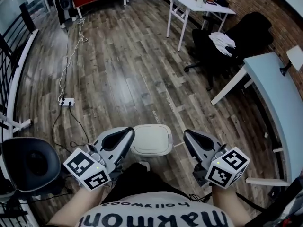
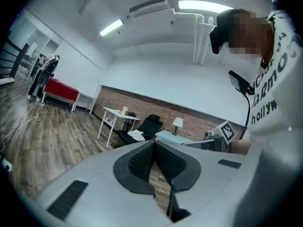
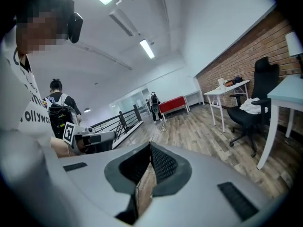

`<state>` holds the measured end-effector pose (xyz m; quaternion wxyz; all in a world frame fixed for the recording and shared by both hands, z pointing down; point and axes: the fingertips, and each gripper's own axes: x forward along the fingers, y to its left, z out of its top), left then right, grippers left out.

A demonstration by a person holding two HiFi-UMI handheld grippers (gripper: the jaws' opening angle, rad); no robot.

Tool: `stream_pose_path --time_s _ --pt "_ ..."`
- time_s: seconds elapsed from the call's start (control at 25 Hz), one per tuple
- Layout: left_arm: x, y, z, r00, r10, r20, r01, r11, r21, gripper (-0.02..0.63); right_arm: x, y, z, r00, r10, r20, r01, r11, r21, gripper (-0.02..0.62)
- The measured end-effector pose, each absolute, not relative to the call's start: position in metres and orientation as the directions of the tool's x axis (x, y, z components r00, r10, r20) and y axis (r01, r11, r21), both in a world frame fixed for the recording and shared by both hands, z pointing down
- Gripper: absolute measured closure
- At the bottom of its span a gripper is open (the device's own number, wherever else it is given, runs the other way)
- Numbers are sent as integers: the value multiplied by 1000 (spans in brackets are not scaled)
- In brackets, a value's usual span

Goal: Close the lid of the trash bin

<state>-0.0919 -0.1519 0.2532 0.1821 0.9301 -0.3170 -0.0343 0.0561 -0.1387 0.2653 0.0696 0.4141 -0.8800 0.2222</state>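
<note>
- White bin [image 1: 154, 152] on the wood floor [image 1: 118, 79], its lid [image 1: 151, 137] flat on top and looking shut.
- Lies between the two grippers in the head view, just ahead of the person's shoe [image 1: 143, 165].
- At the bin's left edge, the left gripper [image 1: 126, 135], tip overlapping that edge in the head view; contact cannot be told.
- Just beside the bin's right edge, the right gripper [image 1: 190, 137], with a strip of floor showing between the two.
- In the left gripper view, ribbed pads [image 2: 139, 161] meeting at the tips, jaws closed, only a thin wedge of gap lower down, nothing held.
- In the right gripper view, pads [image 3: 163, 164] likewise together at the tips, jaws closed, a sliver of floor seen through the gap, nothing between.
- Both grippers pointing forward, away from the body.
- Farther off: a white surface [image 1: 189, 3] carrying small items, a black chair [image 1: 246, 32] with a pale cloth [image 1: 221, 40] on it, a pale blue surface [image 1: 274, 93] at right, and a power strip [image 1: 66, 101] with its cable [image 1: 64, 74] at left.
</note>
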Motion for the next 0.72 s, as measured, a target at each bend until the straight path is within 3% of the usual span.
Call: stream_pose_path --time_s 0.24,0.72 --pt "-76 -128 256 807 -587 63 -561 -729 392 600 73 -109 267 -579 -733 357 -815 528 -239 586" --pt "-91 -102 246 781 -621 62 -598 -716 360 600 74 -99 263 -578 -738 349 -814 548 -190 586"
